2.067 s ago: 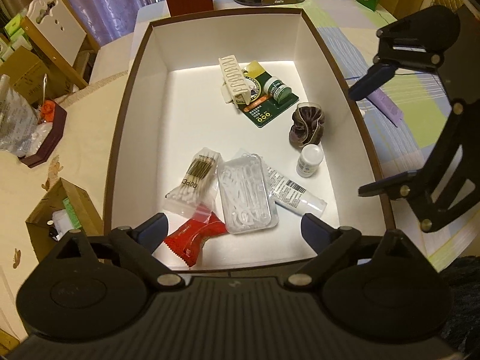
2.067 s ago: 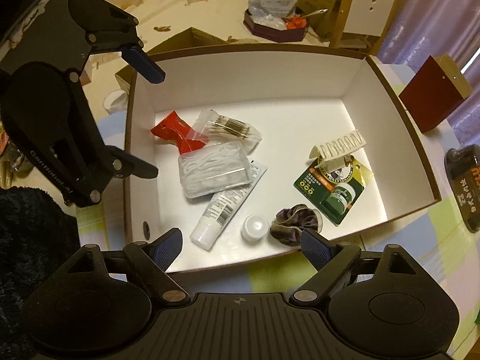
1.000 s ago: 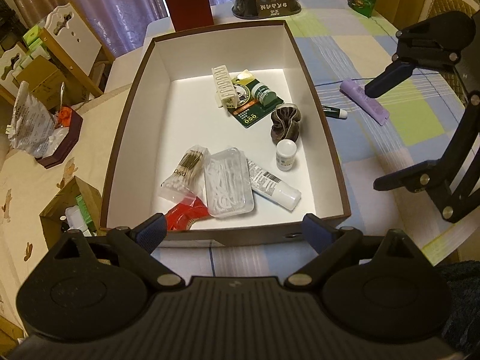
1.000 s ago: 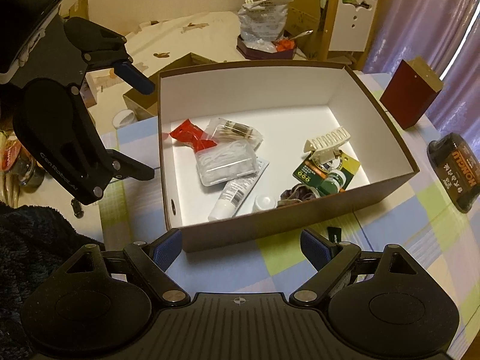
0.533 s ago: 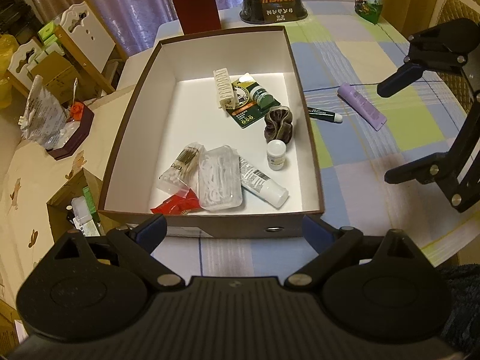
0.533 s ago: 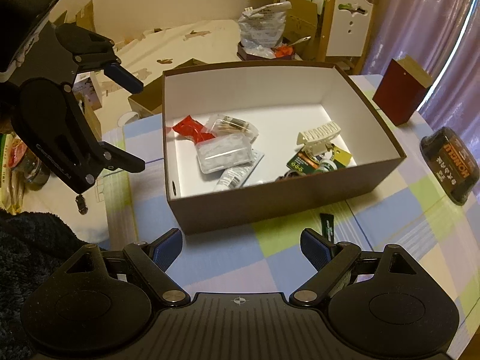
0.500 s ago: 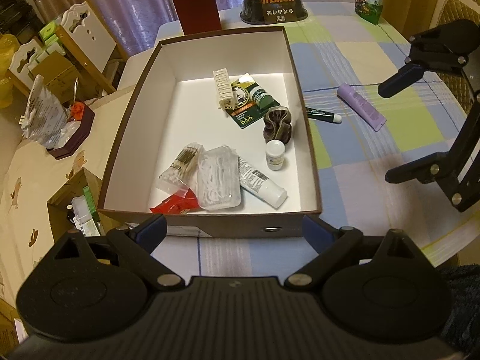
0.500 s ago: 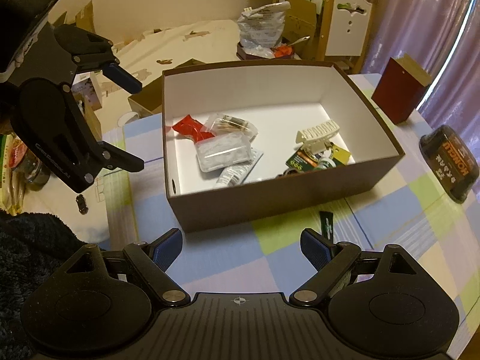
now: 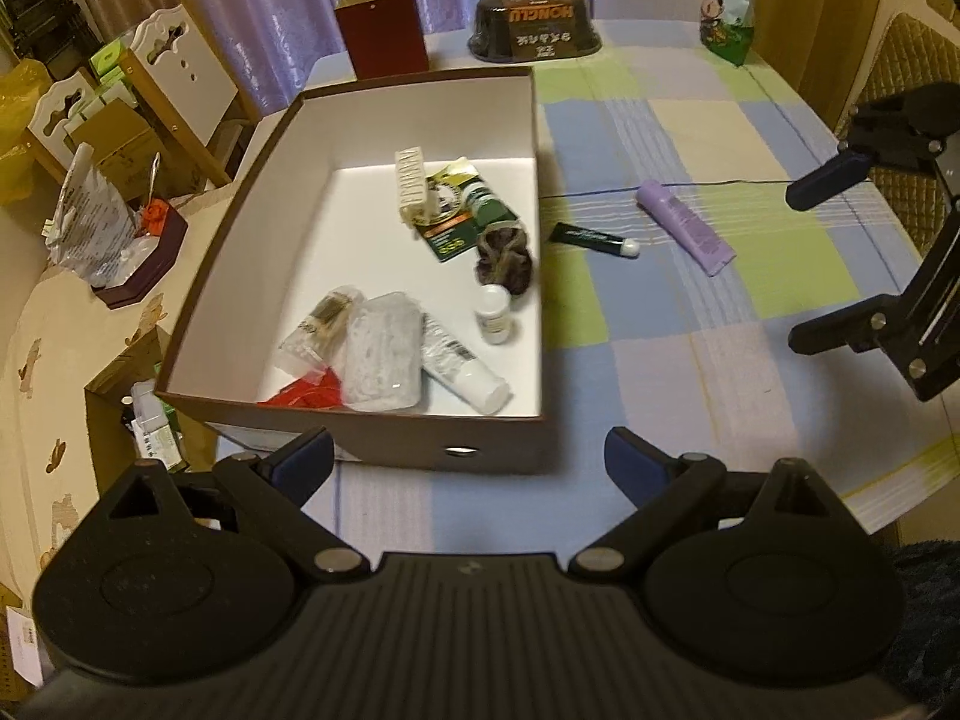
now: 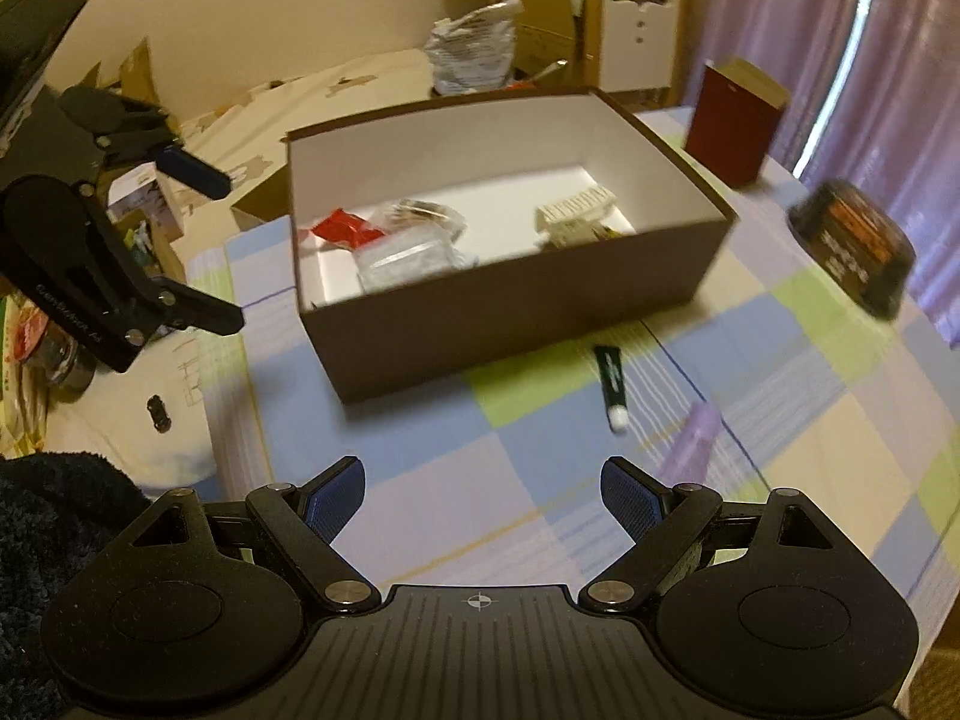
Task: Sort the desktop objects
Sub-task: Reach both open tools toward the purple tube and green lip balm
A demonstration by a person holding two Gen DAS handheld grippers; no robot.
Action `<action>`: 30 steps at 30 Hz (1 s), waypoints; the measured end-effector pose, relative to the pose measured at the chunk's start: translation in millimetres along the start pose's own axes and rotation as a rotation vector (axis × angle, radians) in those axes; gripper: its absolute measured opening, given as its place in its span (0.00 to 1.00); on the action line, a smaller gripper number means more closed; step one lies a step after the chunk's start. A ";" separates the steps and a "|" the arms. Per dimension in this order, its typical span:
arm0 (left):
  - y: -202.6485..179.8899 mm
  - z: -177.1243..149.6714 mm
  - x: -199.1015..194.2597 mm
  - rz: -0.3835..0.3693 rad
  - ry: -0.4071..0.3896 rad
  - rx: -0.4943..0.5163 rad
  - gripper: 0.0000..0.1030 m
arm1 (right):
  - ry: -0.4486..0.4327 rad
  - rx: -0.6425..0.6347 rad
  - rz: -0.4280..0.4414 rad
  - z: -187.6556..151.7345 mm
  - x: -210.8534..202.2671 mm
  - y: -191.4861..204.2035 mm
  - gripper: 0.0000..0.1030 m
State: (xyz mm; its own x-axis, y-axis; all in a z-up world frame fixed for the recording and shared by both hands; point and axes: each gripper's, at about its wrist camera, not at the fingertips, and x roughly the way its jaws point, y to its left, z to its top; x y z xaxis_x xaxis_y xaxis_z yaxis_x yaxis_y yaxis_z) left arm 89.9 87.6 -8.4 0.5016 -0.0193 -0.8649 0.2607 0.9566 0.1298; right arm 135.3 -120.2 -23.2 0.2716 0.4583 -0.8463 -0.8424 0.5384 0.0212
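A brown cardboard box [image 9: 252,192] [image 10: 516,312] with a white inside holds several small items: a white tube [image 9: 462,369], a small white bottle [image 9: 493,313], a clear plastic case [image 9: 384,351], a red packet [image 9: 306,393] and a green card [image 9: 465,219]. On the checked cloth beside the box lie a dark green tube [image 9: 594,237] [image 10: 612,381] and a purple tube [image 9: 684,225] [image 10: 690,441]. My left gripper [image 9: 468,462] [image 10: 198,240] is open and empty just short of the box's near wall. My right gripper [image 10: 480,495] [image 9: 828,258] is open and empty above the cloth.
A dark red box [image 9: 381,33], a black bowl with a printed lid [image 9: 534,27] and a green snack bag [image 9: 729,0] stand at the table's far end. Left of the table are a bed with a plastic bag [image 9: 90,228] and an open carton [image 9: 138,408].
Both grippers have pulled back and up from over the box, still open. The box now looks smaller and the two tubes on the cloth have come into view.
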 end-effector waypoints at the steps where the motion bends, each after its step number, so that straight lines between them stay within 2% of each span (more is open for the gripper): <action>1: -4.3 -0.4 0.1 -0.005 -0.003 -0.001 0.92 | -0.001 0.018 -0.006 -4.9 -1.4 -3.5 0.86; 7: -27.9 1.8 7.6 -0.036 -0.021 -0.021 0.92 | -0.016 0.155 -0.061 -34.5 -8.5 -28.1 0.86; 15: -64.5 16.1 29.5 -0.095 -0.038 -0.045 0.90 | -0.032 0.406 -0.121 -76.2 -12.0 -78.3 0.86; 18: -77.5 23.4 41.3 -0.086 -0.052 -0.050 0.88 | -0.032 0.474 -0.152 -90.3 -13.1 -97.8 0.86; 25: -98.0 44.7 78.1 -0.081 -0.030 -0.092 0.85 | -0.014 0.567 -0.218 -113.5 -11.1 -137.7 0.86; 30: -108.4 58.2 100.8 -0.052 -0.015 -0.108 0.82 | -0.007 0.609 -0.214 -122.1 -2.8 -159.7 0.86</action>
State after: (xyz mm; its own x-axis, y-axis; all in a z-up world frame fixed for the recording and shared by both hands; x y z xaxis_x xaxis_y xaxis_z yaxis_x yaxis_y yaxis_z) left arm 160.1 -34.9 -81.4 0.5025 -0.0733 -0.8615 0.1969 0.9799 0.0314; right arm 212.3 -293.9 -89.2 0.4092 0.3003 -0.8616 -0.3552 0.9222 0.1527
